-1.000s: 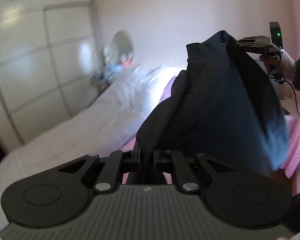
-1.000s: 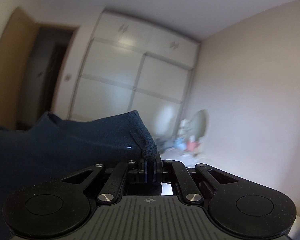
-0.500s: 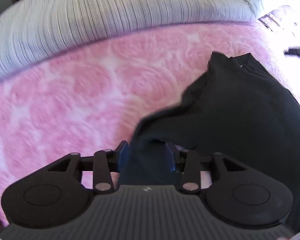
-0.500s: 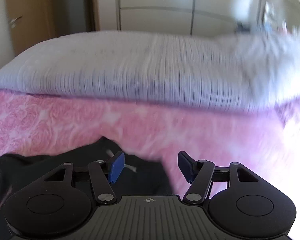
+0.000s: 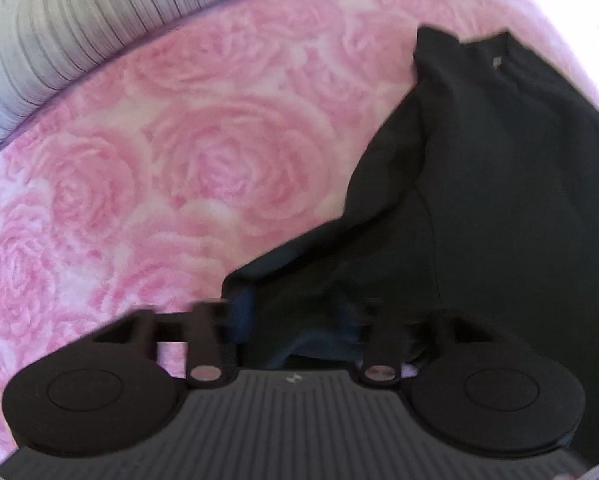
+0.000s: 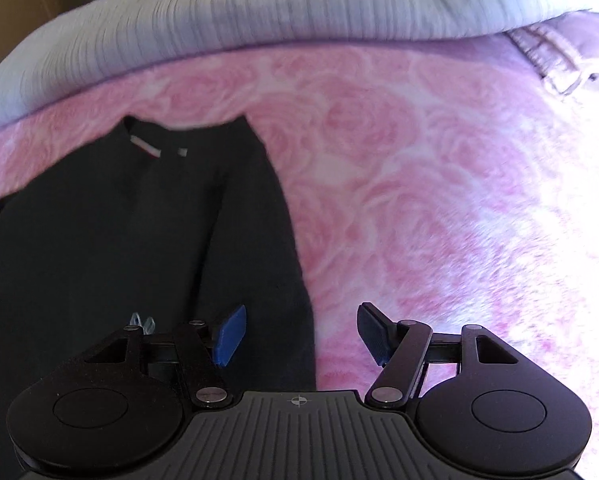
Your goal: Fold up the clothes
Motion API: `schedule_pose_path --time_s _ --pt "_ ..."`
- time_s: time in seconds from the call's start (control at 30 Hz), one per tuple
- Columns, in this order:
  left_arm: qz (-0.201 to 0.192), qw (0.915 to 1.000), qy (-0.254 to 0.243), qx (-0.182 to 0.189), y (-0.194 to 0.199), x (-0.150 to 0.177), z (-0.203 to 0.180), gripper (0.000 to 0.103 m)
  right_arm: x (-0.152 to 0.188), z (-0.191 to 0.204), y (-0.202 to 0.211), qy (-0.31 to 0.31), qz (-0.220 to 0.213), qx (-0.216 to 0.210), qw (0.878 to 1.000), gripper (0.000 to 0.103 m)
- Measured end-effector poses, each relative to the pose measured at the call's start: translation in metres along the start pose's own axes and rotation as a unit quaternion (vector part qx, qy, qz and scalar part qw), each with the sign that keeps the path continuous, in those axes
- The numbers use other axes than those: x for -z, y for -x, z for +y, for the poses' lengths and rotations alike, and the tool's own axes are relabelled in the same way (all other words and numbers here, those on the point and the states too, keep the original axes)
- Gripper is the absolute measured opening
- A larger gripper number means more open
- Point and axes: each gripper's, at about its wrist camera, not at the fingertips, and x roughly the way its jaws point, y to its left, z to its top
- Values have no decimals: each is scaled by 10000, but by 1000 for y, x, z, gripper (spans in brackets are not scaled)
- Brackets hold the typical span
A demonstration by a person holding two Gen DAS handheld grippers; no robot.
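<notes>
I see the dark garment (image 6: 139,240) as matt knit cloth. Pink rose blanket (image 6: 419,160) looks plush, fuzzy. Grey duvet (image 6: 259,12) is ribbed fabric. Right gripper (image 6: 301,338): matt black plastic body, blue rubbery fingers (image 6: 230,336), shiny metal pivot pins.

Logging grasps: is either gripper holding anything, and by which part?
Nothing. Left gripper and right gripper are open; the dark garment lies on the pink blanket.

Left claw (image 5: 295,316) angled downward, jaws spread wide; right claw (image 6: 301,336) likewise spread, tilted down.
</notes>
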Motion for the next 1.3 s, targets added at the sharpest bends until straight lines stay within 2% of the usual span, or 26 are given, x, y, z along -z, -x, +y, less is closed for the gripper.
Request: schedule_pose_path --time_s 0.07,0.17,0.2,0.23,0.27,0.37,0.5,0.6,0.7,0.77,0.87,0.9,0.93,1.0,1.1,1.2,1.3 --pt "-34 10000 22 1 7 1 2 0 5 -2 -7 -41 87 -67 9999 65" --pt "-324 9993 26 -206 30 0 10 0 10 -4 -17 -54 230 -165 9996 65" --pt "-364 9991 65 -215 36 0 15 0 11 -5 -17 -21 297 -160 9994 53" --pt "-370 9990 63 -231 39 -1 18 0 9 -10 -18 1 363 -133 9993 6" --pt "-346 9991 26 -254 40 -2 20 0 8 -15 -20 18 430 -102 9990 1" --pt "-279 9991 -67 -302 40 -6 23 0 -6 -39 -15 4 312 202 9993 0" --pt "-202 9988 -160 -420 30 -8 19 0 -35 -70 -4 235 30 851 9961 0" --pt "-150 9988 -68 -450 22 -6 20 0 -56 -81 0 770 -69 1343 9879 0" --pt "-43 9990 93 -431 14 -4 20 1 -81 -89 -4 1223 -279 1919 9734 0" --pt "-4 9990 173 -409 12 -2 20 3 -96 -101 -8 1010 -358 1918 9756 0" --pt "-71 9983 465 -353 21 5 26 10 -102 -98 -3 657 -512 1518 9849 0" --pt "-110 9978 566 -330 25 8 30 11 -98 -91 1 620 -557 1373 9870 10" --pt "-153 9972 666 -310 29 11 35 15 -88 -83 3 592 -562 1265 9886 35" --pt "-241 9957 858 -255 36 15 44 25 -62 -71 5 445 -468 1053 9923 73" --pt "-359 9938 1049 -88 40 15 55 27 -12 -65 3 24 -118 651 9978 73" --pt "-496 9942 949 91 37 0 52 29 -23 -55 -2 212 -258 393 9987 73" --pt "-645 9955 637 293 22 -26 35 34 -41 -45 -8 466 -451 150 9978 73"
